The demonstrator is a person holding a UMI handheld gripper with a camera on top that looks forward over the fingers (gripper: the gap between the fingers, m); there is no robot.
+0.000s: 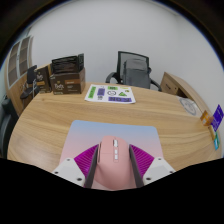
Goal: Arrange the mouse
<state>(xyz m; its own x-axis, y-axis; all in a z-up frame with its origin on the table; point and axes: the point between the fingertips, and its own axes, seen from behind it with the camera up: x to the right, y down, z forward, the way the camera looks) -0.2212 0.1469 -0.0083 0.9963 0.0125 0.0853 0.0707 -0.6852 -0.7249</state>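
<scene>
A pink computer mouse (pixel 112 163) with a white scroll wheel sits between my gripper's (pixel 112 168) two fingers. The purple pads (pixel 88 160) press against both of its sides, so the gripper is shut on it. The mouse is held just over the near end of a pink mouse mat (pixel 100 131) that lies on the wooden table (pixel 60 120). I cannot tell whether the mouse touches the mat.
A black box (pixel 66 75) and dark items stand at the far left of the table. A white sheet with coloured patches (pixel 110 94) lies at the far middle. A grey office chair (pixel 132 70) stands behind the table. Small objects (pixel 192 106) and a purple item (pixel 216 118) lie at the right.
</scene>
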